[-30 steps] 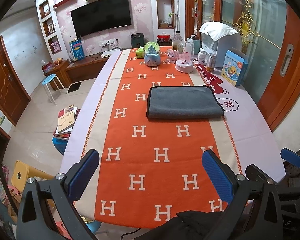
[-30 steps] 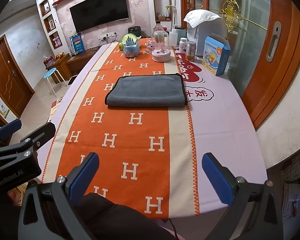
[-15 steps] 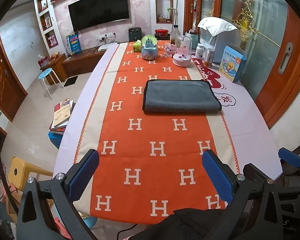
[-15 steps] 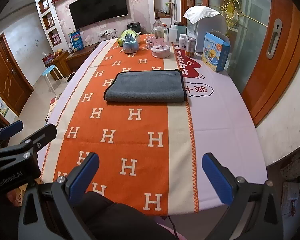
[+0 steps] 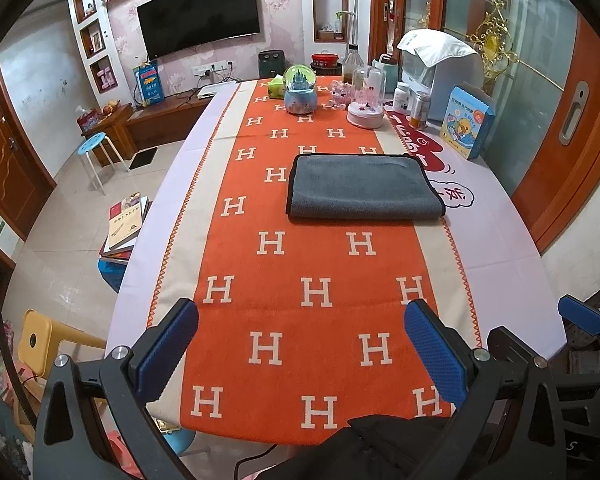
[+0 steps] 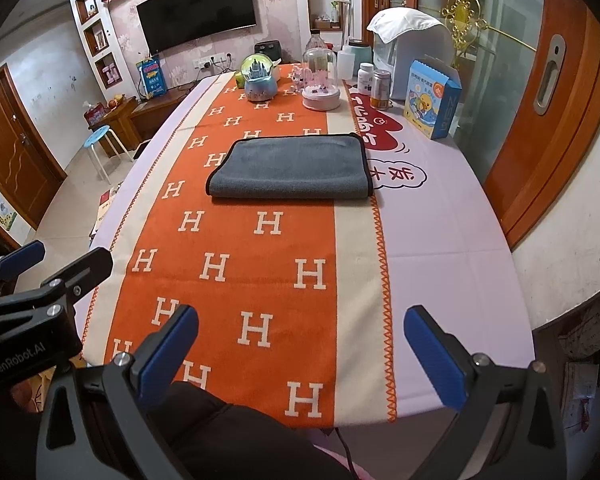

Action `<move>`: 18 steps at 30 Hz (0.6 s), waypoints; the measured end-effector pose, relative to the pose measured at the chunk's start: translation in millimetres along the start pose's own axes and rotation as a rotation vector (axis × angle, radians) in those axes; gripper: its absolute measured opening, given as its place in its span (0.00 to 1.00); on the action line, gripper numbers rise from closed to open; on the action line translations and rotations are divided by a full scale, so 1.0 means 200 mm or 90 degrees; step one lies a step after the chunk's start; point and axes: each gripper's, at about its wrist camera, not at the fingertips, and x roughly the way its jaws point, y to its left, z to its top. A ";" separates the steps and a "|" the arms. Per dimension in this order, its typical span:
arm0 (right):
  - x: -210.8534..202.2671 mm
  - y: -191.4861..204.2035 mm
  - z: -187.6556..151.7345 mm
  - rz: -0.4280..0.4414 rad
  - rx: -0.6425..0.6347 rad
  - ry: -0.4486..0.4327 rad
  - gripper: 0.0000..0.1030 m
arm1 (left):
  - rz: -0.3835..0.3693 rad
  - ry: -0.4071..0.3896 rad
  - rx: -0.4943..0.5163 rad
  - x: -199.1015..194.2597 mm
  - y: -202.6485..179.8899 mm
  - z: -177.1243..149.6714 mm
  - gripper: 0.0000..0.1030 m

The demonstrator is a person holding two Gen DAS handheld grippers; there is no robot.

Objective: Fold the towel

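A grey towel (image 5: 360,188) with a black hem lies folded into a flat rectangle on the orange H-patterned runner (image 5: 316,292), in the middle of the table. It also shows in the right wrist view (image 6: 296,168). My left gripper (image 5: 302,344) is open and empty, held above the table's near edge, well short of the towel. My right gripper (image 6: 302,344) is open and empty too, beside the left one and also far from the towel.
At the table's far end stand a snow globe (image 5: 299,90), a glass dome ornament (image 5: 366,100), bottles, a can (image 6: 380,90), a blue box (image 5: 466,122) and a covered appliance (image 6: 408,48). A blue stool (image 5: 96,148) and stacked books (image 5: 126,222) are left of the table.
Both grippers have drawn back from the towel and risen a little, so the towel looks farther away. The towel has not moved. Both grippers stay open.
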 end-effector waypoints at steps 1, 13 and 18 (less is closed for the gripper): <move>0.00 0.00 0.00 0.000 0.000 0.001 1.00 | 0.000 0.001 -0.001 0.00 0.00 0.00 0.99; 0.02 -0.03 -0.01 -0.003 0.006 0.015 1.00 | 0.000 0.010 -0.002 0.02 0.01 -0.03 0.99; 0.02 -0.04 -0.01 -0.003 0.006 0.016 1.00 | 0.001 0.011 -0.001 0.02 0.01 -0.03 0.99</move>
